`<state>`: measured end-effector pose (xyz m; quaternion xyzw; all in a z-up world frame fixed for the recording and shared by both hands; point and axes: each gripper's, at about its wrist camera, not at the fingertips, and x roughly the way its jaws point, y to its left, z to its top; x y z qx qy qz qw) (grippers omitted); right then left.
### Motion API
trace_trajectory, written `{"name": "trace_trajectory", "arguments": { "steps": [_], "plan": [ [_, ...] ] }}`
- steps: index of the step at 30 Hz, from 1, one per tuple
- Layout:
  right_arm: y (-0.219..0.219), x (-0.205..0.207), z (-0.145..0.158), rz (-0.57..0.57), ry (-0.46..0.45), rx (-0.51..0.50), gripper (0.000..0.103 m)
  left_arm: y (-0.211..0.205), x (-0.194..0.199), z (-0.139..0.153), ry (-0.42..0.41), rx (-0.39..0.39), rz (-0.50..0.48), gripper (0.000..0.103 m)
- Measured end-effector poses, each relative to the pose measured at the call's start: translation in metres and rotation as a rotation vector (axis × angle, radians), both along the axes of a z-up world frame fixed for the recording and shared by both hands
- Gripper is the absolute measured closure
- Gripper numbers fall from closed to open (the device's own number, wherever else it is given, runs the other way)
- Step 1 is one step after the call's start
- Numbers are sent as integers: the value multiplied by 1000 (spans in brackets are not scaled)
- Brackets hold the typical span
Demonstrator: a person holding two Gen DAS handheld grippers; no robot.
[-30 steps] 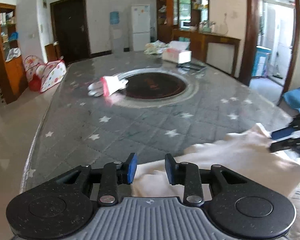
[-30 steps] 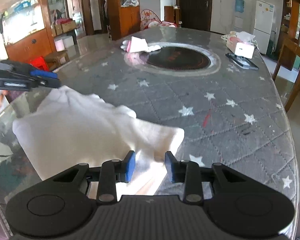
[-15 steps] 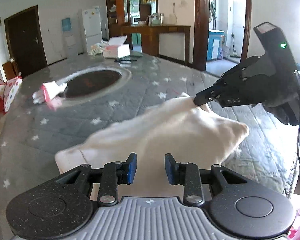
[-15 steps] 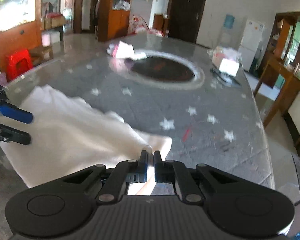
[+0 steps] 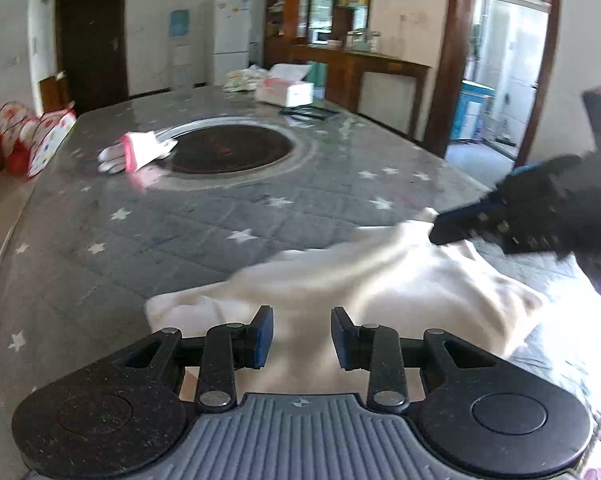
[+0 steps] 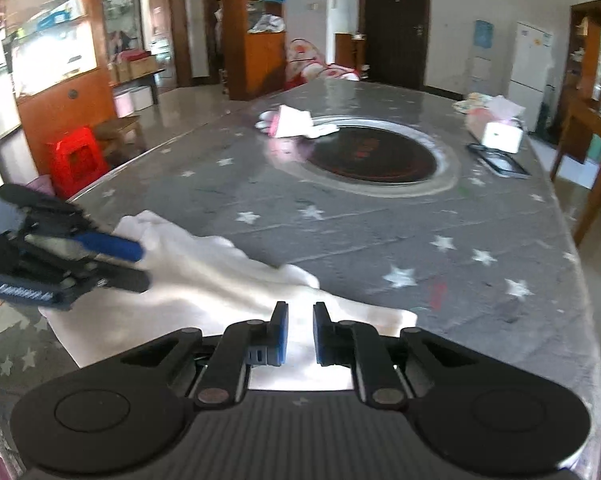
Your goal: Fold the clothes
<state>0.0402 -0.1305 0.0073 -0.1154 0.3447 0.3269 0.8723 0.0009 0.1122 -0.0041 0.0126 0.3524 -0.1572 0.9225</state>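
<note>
You are mid-fold: both the left gripper (image 5: 301,334) and the right gripper (image 6: 300,334) are hovering parted, gripping nothing, over the white garment (image 5: 380,288) rumpled at the table's (image 5: 180,232) near edge, so next you probably need to pinch an edge.

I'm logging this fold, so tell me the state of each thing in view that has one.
Left tongs: open, over the cloth.
Right tongs: open, gap narrow, over the cloth.
Cloth: cream, rumpled, lying on the table, not gripped.
Gloves: lying by the round inset.
Tissue box: open.
Door: closed.
</note>
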Motion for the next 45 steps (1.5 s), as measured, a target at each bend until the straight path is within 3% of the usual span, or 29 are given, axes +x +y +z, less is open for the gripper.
{"name": "trace_trajectory", "arguments": {
  "steps": [6, 13, 20, 25, 34, 45],
  "plan": [
    [20, 14, -10, -1, 26, 21, 92, -1, 14, 2, -2, -26, 2, 68],
    [24, 26, -25, -21, 63, 18, 92, -11, 33, -1, 0, 6, 1, 68],
    [30, 25, -14, -4, 49, 53, 90, -9, 42, -9, 28, 9, 19, 68],
    [44, 35, -26, -2, 80, 45, 89, -6, 42, -8, 39, -5, 31, 68],
    [43, 37, -25, -16, 73, 54, 86, -9, 52, -1, 19, -11, 45, 68],
    [57, 3, -18, 130, 38, -13, 86, -7, 65, -11, 60, -2, 46, 66]
  ]
}}
